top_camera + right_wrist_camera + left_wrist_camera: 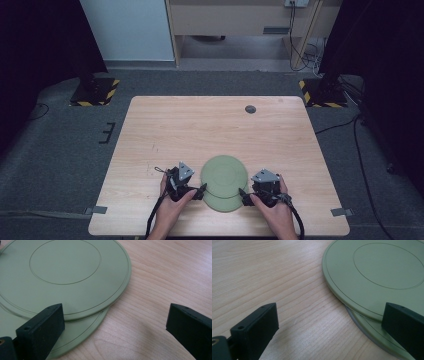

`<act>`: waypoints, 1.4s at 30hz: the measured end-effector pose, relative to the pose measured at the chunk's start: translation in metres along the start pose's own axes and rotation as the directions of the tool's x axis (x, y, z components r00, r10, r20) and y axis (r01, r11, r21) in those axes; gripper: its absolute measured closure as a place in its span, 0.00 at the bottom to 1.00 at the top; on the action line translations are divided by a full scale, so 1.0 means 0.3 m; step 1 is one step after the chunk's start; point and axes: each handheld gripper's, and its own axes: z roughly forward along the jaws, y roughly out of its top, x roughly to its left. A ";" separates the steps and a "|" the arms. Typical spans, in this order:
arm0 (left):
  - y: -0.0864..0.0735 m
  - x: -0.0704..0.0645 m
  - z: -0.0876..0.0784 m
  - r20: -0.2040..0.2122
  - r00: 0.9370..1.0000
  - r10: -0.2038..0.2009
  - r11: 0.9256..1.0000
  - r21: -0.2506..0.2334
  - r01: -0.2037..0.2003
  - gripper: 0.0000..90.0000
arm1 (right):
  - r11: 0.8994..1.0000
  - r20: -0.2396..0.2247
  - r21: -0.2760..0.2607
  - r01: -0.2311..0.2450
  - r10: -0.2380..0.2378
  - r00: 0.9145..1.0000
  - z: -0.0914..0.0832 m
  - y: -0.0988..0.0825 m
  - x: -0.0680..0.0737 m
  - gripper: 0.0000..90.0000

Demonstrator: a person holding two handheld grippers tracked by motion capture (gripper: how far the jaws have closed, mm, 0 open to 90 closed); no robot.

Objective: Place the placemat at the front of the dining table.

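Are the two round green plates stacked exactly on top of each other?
No, the upper round green plate sits offset, leaving the lower green plate peeking out.

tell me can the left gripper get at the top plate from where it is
Probably yes: the left gripper is open beside the top plate, and bare table lies between them with nothing in the way.

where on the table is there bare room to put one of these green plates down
The far half of the table is bare wood, save the small dark disc near its far edge. The left and right sides are free too. It is crowded near the front: two overlapping green plates sit between the left gripper and right gripper.
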 end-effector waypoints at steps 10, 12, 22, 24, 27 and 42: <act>0.003 0.001 -0.002 0.000 1.000 0.004 1.000 -0.004 -0.004 0.03 | 1.000 0.010 -0.006 -0.008 0.008 1.000 0.004 0.003 -0.003 0.04; 0.003 0.001 -0.006 0.004 1.000 0.005 1.000 -0.006 -0.005 0.03 | 1.000 0.011 -0.007 -0.005 0.005 1.000 -0.001 0.002 -0.002 0.06; 0.003 -0.006 -0.002 0.008 1.000 0.011 1.000 0.001 -0.011 0.03 | 1.000 0.016 -0.009 -0.013 0.013 1.000 -0.002 -0.006 -0.010 0.06; 0.003 -0.005 0.000 0.004 1.000 0.006 1.000 0.000 -0.006 0.02 | 1.000 0.021 -0.011 -0.013 0.013 1.000 0.003 -0.002 -0.007 0.04; 0.003 -0.002 0.004 0.003 1.000 -0.001 1.000 0.001 0.001 0.01 | 1.000 0.025 -0.006 -0.018 0.018 1.000 0.007 0.001 -0.012 0.02; 0.009 0.003 0.013 0.005 1.000 -0.017 1.000 -0.001 0.017 0.01 | 0.999 0.047 -0.019 -0.032 0.032 0.998 0.016 0.003 -0.020 0.02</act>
